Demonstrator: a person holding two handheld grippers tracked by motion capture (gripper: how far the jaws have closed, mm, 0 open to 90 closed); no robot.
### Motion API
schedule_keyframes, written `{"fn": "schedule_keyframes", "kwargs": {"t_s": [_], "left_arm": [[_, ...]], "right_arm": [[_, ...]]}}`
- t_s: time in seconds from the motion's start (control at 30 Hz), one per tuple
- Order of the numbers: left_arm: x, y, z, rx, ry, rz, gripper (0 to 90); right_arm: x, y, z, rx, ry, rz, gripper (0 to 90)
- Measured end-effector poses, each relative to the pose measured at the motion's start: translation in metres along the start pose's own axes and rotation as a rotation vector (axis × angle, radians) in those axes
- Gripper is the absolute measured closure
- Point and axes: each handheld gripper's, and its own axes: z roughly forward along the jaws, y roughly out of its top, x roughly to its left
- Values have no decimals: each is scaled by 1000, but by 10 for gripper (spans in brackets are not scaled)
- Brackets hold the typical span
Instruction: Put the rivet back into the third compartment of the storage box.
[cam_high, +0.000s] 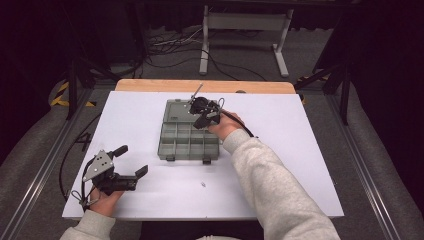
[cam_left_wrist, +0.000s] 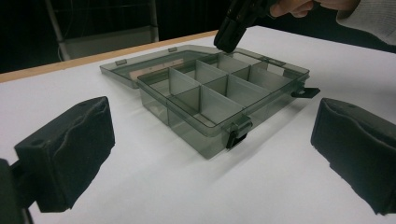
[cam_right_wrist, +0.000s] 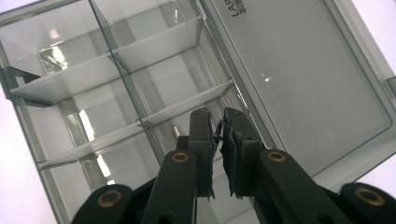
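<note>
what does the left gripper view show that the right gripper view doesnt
The left gripper view has the left gripper's wide-apart fingers low over the white table, the box's two front latches, and the right gripper hanging over a rear compartment. The right gripper view, looking steeply down, has that gripper's own fingers nearly closed, a small thin item seemingly between the tips, and lettering on the flat-lying lid. Both share the open, smoky-clear divided box, its compartments apparently empty.

Organizer box: smoky translucent plastic, glossy, smooth.
Lid: same clear grey plastic, shiny.
Surface: matt white, smooth; bare wood strip beyond the box.
Left gripper jaws: matt black, wrinkled padding.
Sleeve: soft grey cloth.
</note>
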Motion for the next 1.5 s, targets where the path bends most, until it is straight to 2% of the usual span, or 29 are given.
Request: {"fn": "schedule_keyframes", "kwargs": {"t_s": [0.2,0.53,0.63,0.9,1.03,1.33,1.5], "left_arm": [[0,0,0,-2,1,-2,2],[0,0,0,-1,0,0,2],[0,0,0,-1,2,-2,2],[0,0,0,-1,0,0,2],[0,0,0,-2,1,-1,2],[-1,0,0,0,-1,-1,2],[-1,0,0,1,-2,-1,2]], "right_arm": [[-1,-3,8,11,11,17,820],[1,-6,17,40,24,15,820],[1,-7,16,24,25,21,780],[2,-7,-5,-48,-5,38,543],[6,-8,-18,-71,-3,38,485],[26,-16,-45,-97,6,4,322],[39,-22,-59,-104,24,-22,264]]}}
